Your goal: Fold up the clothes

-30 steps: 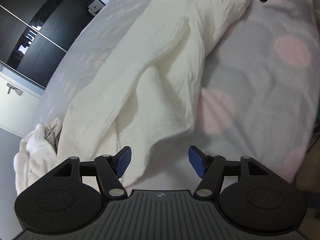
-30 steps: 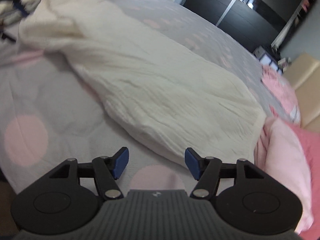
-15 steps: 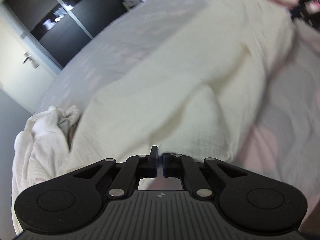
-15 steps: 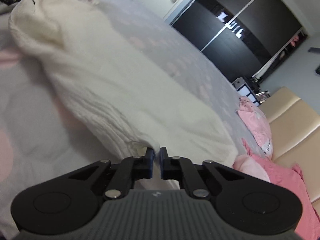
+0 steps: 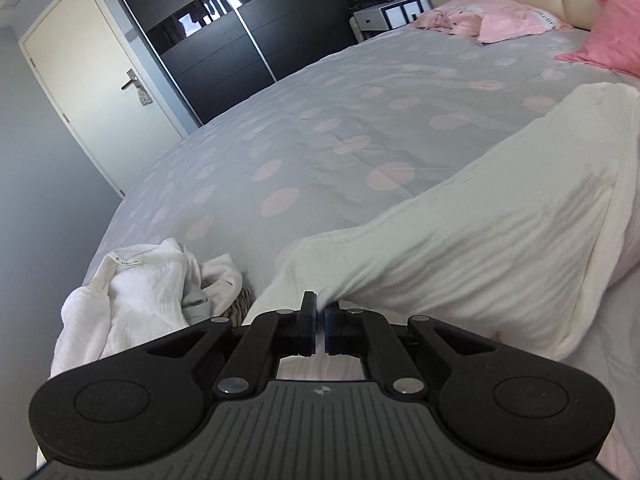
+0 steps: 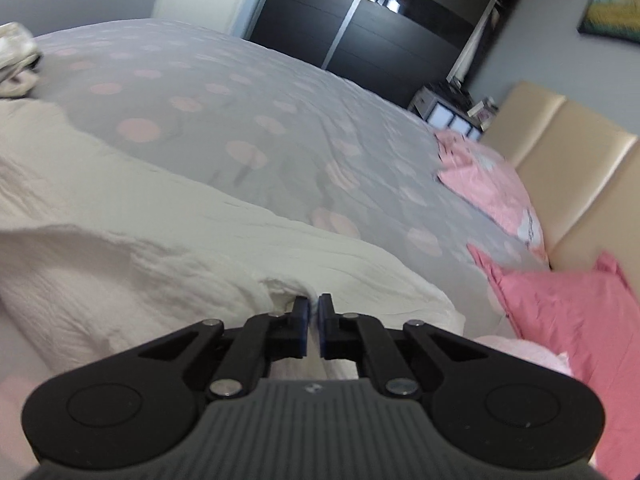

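Observation:
A cream crinkled garment [image 5: 480, 240] lies stretched along the near side of the bed and also shows in the right wrist view [image 6: 140, 248]. My left gripper [image 5: 320, 312] is shut on one edge of the cream garment and holds it lifted off the bed. My right gripper [image 6: 314, 316] is shut on the opposite edge of the cream garment, also lifted. The cloth hangs and bulges between the two grippers.
The bed has a grey cover with pink dots [image 5: 340, 128]. A crumpled white pile of clothes [image 5: 140, 300] lies at its left corner. Pink pillows [image 6: 560, 312] and a beige headboard [image 6: 560, 152] are at the right. A black wardrobe [image 5: 224, 24] and a door [image 5: 92, 76] stand beyond.
Both grippers went from open to shut on the garment's edges, then lifted and tilted up, so the views now look across the bed toward the wardrobe.

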Demonstrator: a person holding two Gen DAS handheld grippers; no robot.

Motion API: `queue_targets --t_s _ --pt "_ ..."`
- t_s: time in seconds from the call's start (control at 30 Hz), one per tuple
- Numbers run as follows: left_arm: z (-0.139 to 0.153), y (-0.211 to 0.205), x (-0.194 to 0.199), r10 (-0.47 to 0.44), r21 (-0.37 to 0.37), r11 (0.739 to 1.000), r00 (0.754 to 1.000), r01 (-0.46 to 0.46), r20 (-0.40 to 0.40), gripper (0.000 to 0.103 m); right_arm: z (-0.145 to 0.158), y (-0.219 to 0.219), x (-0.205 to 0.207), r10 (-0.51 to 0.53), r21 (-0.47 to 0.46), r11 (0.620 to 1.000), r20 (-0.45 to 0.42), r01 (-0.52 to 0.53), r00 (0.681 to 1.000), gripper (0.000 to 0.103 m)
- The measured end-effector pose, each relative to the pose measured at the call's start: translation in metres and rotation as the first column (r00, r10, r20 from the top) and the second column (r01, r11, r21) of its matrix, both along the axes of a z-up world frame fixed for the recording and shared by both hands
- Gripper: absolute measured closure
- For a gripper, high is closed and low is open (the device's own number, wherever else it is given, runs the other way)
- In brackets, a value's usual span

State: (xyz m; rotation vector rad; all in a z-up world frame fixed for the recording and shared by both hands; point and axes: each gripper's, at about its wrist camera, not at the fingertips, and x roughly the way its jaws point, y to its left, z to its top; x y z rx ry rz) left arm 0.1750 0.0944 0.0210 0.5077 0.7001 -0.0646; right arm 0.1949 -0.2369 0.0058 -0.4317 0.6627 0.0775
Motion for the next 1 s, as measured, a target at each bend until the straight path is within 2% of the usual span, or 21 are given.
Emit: queue_targets --t_s 0.1,0.23,0.37,0.5,0.63,0.77,0.9,1.0 --pt "-0.014 0.003 0.021 0.04 0.016 0.999 0.999 -0.04 -0.029 0.101 -0.012 -0.003 0.019 -0.037 0.014 0.999 -0.036 0.038 0.999 0.097" --pt "-0.027 0.006 0.036 0.077 0.042 0.996 0.995 -0.074 -0.064 0.089 -0.026 -0.005 0.031 -0.052 -0.001 0.999 -0.085 0.052 0.995 0.094" --pt "-0.018 0.001 0.02 0.042 0.039 0.998 0.998 -0.04 -0.055 0.08 -0.023 -0.011 0.027 -0.05 0.011 0.999 -0.082 0.051 0.995 0.077" --pt "-0.009 -0.003 0.004 0.007 0.036 0.999 0.999 -0.005 -0.045 0.073 -0.008 -0.018 0.01 -0.026 0.047 0.998 -0.058 0.029 0.998 0.066" --pt "-0.009 -0.012 -0.025 -0.069 0.028 0.997 0.995 0.071 -0.067 0.07 0.006 -0.028 -0.014 0.008 0.046 0.999 -0.023 -0.007 1.0 0.064" --pt "-0.03 -0.025 -0.049 -0.15 0.051 0.986 0.979 0.158 -0.134 0.069 0.012 -0.045 -0.04 0.031 0.028 0.999 -0.006 -0.031 0.999 0.064" --pt "-0.057 -0.028 -0.056 -0.175 0.112 0.974 0.969 0.196 -0.173 0.069 0.006 -0.062 -0.066 0.042 -0.044 0.998 -0.005 -0.042 0.999 0.063" --pt "-0.07 -0.025 -0.054 -0.173 0.135 0.971 0.968 0.199 -0.183 0.07 -0.008 -0.075 -0.082 0.047 -0.085 0.995 -0.037 -0.05 0.998 0.063"
